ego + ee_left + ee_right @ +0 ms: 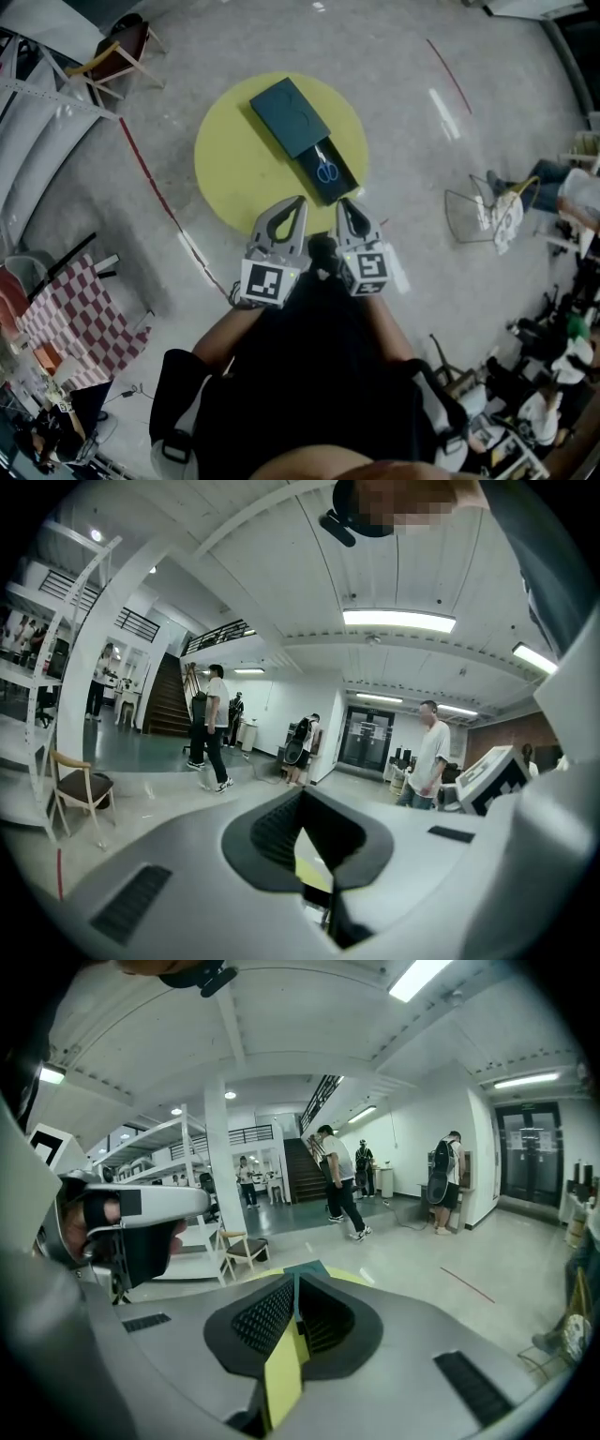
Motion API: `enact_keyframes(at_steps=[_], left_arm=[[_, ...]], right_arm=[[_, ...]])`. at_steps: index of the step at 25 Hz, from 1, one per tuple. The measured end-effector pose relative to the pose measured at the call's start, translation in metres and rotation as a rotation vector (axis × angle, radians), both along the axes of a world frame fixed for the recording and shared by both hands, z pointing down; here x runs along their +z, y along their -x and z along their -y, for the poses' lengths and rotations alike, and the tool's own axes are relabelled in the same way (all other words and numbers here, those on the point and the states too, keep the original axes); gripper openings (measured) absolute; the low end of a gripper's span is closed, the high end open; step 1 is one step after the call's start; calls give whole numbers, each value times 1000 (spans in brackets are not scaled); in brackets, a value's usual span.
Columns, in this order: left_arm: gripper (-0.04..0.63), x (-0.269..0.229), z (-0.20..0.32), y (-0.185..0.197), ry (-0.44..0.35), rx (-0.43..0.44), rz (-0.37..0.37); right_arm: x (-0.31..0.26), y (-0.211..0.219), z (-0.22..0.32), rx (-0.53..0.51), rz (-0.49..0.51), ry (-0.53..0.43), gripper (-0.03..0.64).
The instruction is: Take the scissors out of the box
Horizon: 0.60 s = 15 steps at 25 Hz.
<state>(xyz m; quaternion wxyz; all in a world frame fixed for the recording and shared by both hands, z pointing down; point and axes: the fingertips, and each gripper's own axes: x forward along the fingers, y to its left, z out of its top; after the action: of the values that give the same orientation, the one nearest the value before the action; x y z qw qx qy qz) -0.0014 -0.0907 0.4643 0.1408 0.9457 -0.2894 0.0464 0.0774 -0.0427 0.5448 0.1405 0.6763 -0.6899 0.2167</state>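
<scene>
The left gripper (301,801) has its fingers (267,836) pressed together at the tips, with nothing between them. A yellow sliver of desk (314,874) shows beneath. Beyond, a wooden chair (80,787) stands at the left, and people (214,726) walk through the hall.

The person wore a black top (314,375) whose sleeves left the forearms bare. The left gripper (299,201) and the right gripper (341,202) each had a smooth pale-grey shell, and their jaws tapered to a point around a teardrop-shaped, black-lined hollow. Black ribbed pads (261,1318) sat inside that hollow, and a dark ribbed slot (472,1382) was set into the shell on either side. Behind the jaws each gripper carried a white cube (263,283) printed with black square markers.
</scene>
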Motion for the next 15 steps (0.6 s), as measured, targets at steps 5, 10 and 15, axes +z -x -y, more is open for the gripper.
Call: enact_keyframes(at_steps=[5,10,15], left_arm=[[-6,2,11,-7,-2,-45,2],[-7,4,22,-21,7,-98,22],[-6,13,34,-30,15,-143,36]], right_arm=[[24,-13,18,-30,-7,33,-2],[62,-29,31,-66,4,101,-2],[116,-38,42,-97,0,210,0]])
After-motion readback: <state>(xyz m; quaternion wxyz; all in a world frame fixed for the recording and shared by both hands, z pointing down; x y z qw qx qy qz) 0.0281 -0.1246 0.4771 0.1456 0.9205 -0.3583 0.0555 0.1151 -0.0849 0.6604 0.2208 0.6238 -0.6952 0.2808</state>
